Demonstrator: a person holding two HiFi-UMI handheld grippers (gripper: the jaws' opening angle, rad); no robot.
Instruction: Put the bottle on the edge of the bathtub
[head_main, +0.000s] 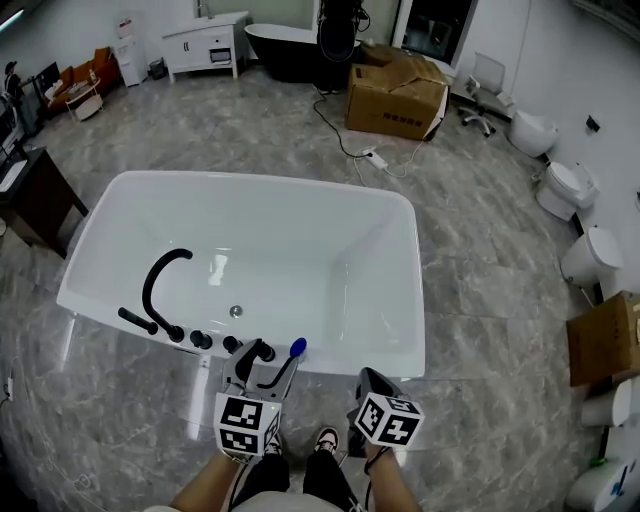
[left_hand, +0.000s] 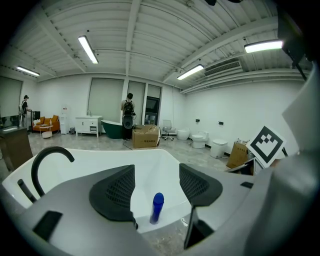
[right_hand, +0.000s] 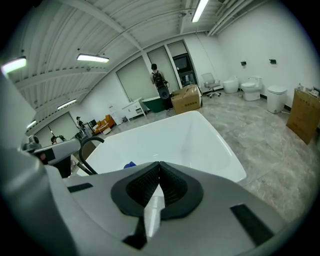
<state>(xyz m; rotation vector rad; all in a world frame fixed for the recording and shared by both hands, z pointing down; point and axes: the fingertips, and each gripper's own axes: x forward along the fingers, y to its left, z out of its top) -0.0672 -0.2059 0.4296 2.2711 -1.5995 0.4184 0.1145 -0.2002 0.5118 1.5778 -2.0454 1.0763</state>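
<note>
Judging by the blue bottle (left_hand: 157, 207) standing on the near rim of the bathtub (head_main: 418, 300), free of your left gripper's (left_hand: 156, 180) spread jaws, you look done bar backing away, your right gripper (right_hand: 159, 172) pressed together on nothing.

We look down on a grey marbled floor (head_main: 250, 130), where a large cardboard box (head_main: 396, 95) stands near a dark freestanding tub (head_main: 285, 45) and a white cabinet (head_main: 205, 45). A socket strip (head_main: 376, 157) lies on the floor just in front of the box. White toilets (head_main: 567, 188) line the right wall, beyond an office chair (head_main: 485, 85).
</note>
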